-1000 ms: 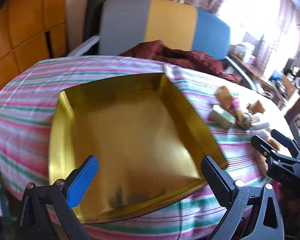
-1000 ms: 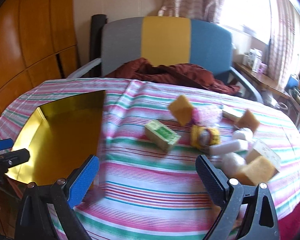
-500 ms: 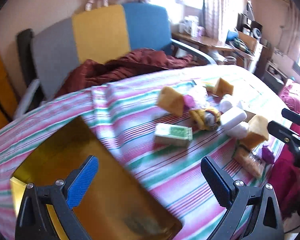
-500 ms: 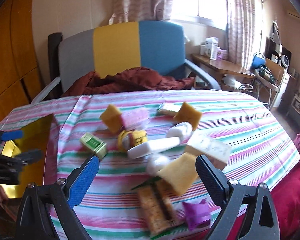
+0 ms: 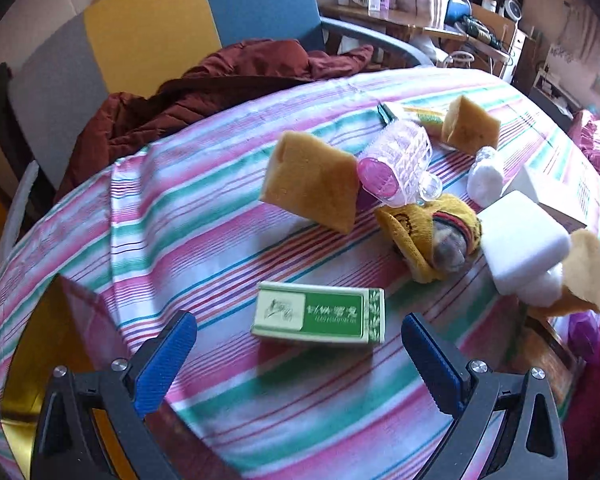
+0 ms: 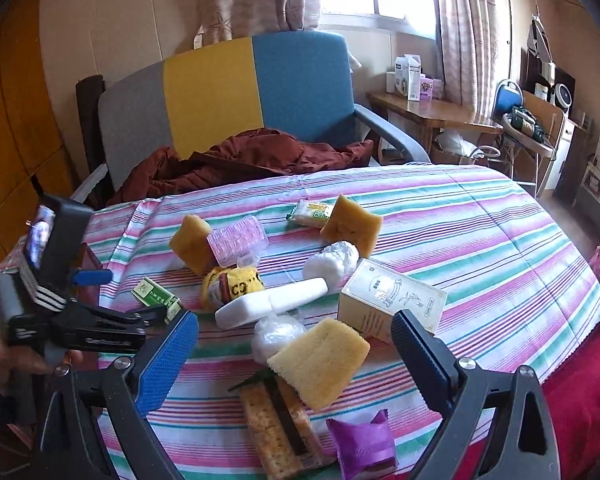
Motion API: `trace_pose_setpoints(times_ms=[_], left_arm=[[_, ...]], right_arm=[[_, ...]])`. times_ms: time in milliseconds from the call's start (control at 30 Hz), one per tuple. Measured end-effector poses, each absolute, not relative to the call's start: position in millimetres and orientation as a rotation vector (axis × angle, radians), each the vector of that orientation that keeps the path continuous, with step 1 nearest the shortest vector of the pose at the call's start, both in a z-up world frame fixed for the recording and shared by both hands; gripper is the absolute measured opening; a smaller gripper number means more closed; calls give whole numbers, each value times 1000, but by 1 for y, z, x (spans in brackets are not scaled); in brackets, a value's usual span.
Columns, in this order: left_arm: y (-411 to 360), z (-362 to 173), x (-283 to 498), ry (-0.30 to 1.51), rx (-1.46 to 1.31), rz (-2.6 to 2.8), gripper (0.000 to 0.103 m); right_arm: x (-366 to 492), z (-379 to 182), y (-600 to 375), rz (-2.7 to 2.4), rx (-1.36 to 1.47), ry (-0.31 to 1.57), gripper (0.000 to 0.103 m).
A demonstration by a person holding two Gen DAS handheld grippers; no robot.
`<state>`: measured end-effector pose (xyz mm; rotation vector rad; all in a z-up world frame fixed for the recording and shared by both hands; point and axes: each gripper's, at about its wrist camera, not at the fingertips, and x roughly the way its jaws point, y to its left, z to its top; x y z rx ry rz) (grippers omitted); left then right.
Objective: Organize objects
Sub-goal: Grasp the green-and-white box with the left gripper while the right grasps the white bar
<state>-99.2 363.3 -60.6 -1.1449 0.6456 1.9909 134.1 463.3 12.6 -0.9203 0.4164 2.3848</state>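
My left gripper [image 5: 297,322] is open and low over the striped cloth, with a green and white box [image 5: 320,314] lying just ahead between its blue pads. The gold tray [image 5: 26,344] shows at the lower left of this view. My right gripper [image 6: 294,320] is open above a pile of items; a yellow sponge [image 6: 320,360] lies between its fingers, untouched. In the right wrist view the left gripper [image 6: 134,294] reaches in from the left beside the green box [image 6: 158,298].
The pile holds more sponges [image 6: 356,224], a pink plastic cup [image 6: 238,240], a yellow sock [image 6: 232,286], a white block [image 6: 272,308], a beige box [image 6: 392,300], a cracker pack [image 6: 280,428] and a purple wrapper [image 6: 364,448]. A chair [image 6: 220,92] with a dark red jacket [image 6: 240,160] stands behind the table.
My left gripper swung right, away from the gold tray, and closed in on the green box. My right gripper turned right and moved over the pile. Both stayed open.
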Motion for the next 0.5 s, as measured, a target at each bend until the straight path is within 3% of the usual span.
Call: trace_pose_setpoints(times_ms=[167, 233, 500], left_arm=[[370, -71, -111, 610, -1217, 1963, 100], [371, -72, -113, 592, -1226, 1955, 72], [345, -54, -105, 465, -1191, 1961, 72]], right_arm=[[130, 8, 465, 2384, -946, 446, 99], [127, 6, 466, 2380, -959, 445, 99], [110, 15, 464, 2428, -983, 414, 99]])
